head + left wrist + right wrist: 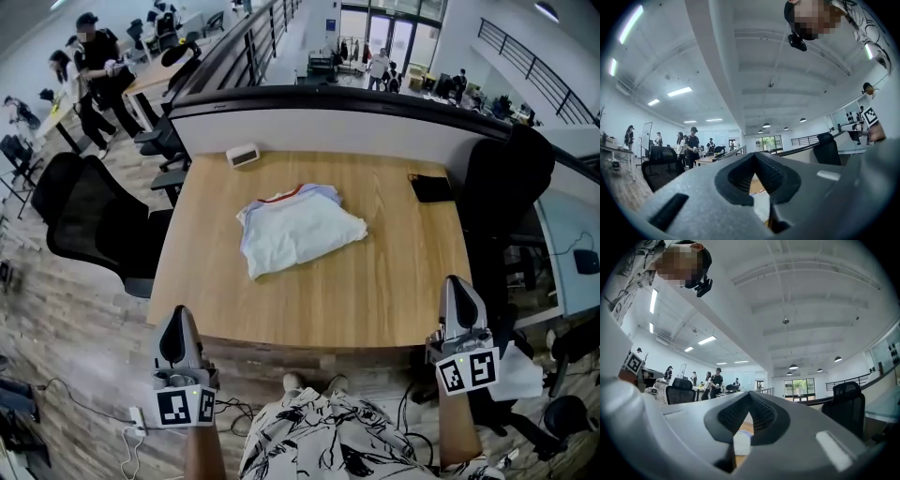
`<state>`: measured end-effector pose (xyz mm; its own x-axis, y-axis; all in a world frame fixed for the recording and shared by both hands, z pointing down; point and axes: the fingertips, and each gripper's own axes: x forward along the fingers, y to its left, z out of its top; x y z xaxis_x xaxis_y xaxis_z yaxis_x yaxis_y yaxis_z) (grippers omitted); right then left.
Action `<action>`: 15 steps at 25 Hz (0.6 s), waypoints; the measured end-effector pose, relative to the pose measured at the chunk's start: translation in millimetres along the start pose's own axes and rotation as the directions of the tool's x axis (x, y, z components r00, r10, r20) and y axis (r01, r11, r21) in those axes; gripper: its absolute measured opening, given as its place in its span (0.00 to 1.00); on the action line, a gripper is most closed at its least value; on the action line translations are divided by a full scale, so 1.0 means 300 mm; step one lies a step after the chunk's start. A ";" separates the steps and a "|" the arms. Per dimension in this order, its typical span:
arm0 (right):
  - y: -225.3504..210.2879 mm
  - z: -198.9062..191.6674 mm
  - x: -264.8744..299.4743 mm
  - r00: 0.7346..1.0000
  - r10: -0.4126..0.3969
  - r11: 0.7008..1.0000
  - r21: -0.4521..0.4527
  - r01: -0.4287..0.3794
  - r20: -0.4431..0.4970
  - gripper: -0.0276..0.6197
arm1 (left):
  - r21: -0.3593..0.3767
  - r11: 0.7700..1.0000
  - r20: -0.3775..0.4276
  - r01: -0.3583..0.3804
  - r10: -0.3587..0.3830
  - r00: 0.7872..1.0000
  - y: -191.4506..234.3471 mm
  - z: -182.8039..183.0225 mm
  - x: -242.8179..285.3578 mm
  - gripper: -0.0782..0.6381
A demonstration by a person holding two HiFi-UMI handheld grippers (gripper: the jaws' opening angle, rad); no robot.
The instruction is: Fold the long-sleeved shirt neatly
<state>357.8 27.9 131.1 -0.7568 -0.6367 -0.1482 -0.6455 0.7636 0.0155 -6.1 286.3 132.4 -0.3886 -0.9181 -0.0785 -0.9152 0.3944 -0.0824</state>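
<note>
A pale, whitish-blue shirt [298, 230] with a red-trimmed collar lies folded into a compact bundle in the middle of the wooden table [375, 291]. My left gripper [179, 328] hangs below the table's near left corner, shut and empty. The right gripper [458, 295] sits at the near right edge, also shut with nothing in it. Both point away from me, level with the tabletop, well short of the shirt. In the right gripper view a sliver of the shirt [741, 442] shows under the closed tips [749, 394]. In the left gripper view the closed tips [754, 156] meet above the table.
A small white device [243, 155] lies at the table's far left; a black flat object [431, 188] at the far right. Black office chairs [89, 220] stand left and right of the table. A dark-topped partition [328, 103] backs it. People stand far off at the left.
</note>
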 end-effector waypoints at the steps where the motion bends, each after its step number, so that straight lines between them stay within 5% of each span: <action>1: 0.006 -0.003 0.004 1.000 0.004 1.000 -0.001 -0.004 -0.001 0.06 | 0.002 1.000 -0.001 0.001 -0.001 1.000 0.001 -0.001 0.003 0.12; 15: 0.022 -0.021 0.052 1.000 0.017 1.000 0.000 -0.017 -0.008 0.06 | 0.021 1.000 -0.001 0.004 -0.004 1.000 0.010 -0.003 0.039 0.12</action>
<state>341.1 22.4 135.2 -0.7687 -0.6242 -0.1397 -0.6323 0.7745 0.0185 -13.4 276.7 132.1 -0.3848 -0.9198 -0.0770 -0.9145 0.3912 -0.1031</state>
